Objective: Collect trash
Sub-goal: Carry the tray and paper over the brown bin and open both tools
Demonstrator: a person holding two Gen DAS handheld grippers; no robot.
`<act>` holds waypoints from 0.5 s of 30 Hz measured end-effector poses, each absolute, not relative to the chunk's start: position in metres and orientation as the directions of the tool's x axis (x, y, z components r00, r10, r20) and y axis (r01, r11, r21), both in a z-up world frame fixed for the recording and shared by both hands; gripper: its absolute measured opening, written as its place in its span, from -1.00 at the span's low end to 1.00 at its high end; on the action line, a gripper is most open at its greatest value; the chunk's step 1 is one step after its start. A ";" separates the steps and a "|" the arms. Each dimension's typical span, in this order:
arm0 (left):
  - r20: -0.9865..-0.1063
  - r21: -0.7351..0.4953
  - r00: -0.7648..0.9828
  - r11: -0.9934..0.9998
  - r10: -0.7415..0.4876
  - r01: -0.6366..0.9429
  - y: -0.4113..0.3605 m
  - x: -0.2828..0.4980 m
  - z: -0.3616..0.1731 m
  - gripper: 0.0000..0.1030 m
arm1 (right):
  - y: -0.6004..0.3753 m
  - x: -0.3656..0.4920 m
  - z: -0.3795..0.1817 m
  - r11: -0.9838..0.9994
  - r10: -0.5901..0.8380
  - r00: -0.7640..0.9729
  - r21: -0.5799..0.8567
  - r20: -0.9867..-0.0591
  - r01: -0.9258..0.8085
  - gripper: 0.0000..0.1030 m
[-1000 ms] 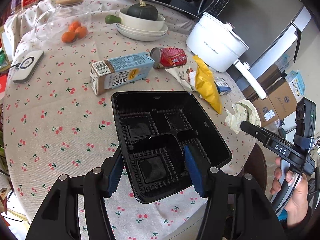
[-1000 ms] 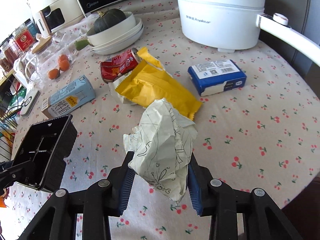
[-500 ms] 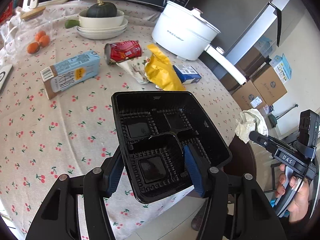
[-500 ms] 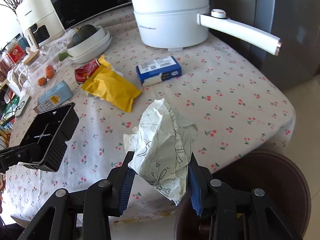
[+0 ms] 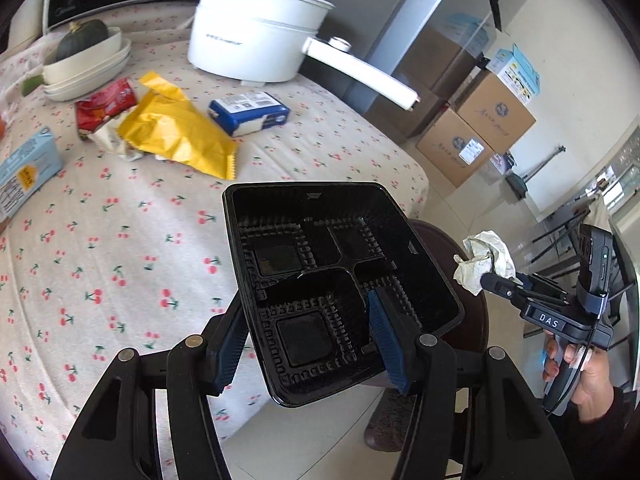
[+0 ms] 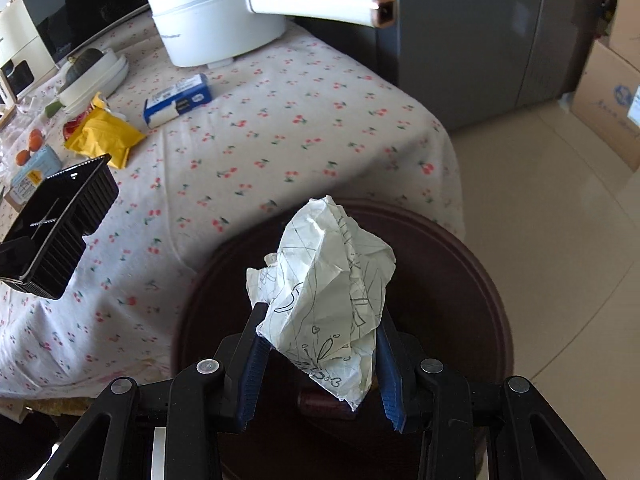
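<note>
right claw point(image 6: 320, 364) clamped on crumpled paper point(image 6: 328, 280): light, soft, crushable. left claw point(image 5: 308, 344) clamped across stiff black tray point(image 5: 340, 256) wall.

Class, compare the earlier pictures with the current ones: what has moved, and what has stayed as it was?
Both tools swung away from the table: the right tool carried the crumpled paper over the dark round bin; the left tool brought the black tray past the table edge. Both grips are unchanged.
</note>
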State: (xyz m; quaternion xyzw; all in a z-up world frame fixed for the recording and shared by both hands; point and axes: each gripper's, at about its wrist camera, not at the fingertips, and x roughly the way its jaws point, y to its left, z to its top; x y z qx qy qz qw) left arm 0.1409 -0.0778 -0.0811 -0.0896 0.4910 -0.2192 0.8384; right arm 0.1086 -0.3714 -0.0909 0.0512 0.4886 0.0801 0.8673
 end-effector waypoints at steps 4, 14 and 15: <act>-0.790 -0.344 0.391 0.870 -0.472 0.354 -0.116 0.137 -0.087 0.19 | -0.395 0.096 -0.102 0.984 0.174 0.497 0.163 -0.850 -0.065 -0.17; -0.808 -0.298 0.322 0.813 -0.494 0.499 -0.190 0.137 -0.113 0.19 | -0.441 0.077 -0.117 0.987 0.145 0.482 0.163 -0.864 -0.006 -0.17; -0.806 -0.294 0.320 0.807 -0.498 0.513 -0.195 0.138 -0.116 0.20 | -0.443 0.077 -0.118 0.987 0.145 0.482 0.163 -0.864 -0.003 -0.17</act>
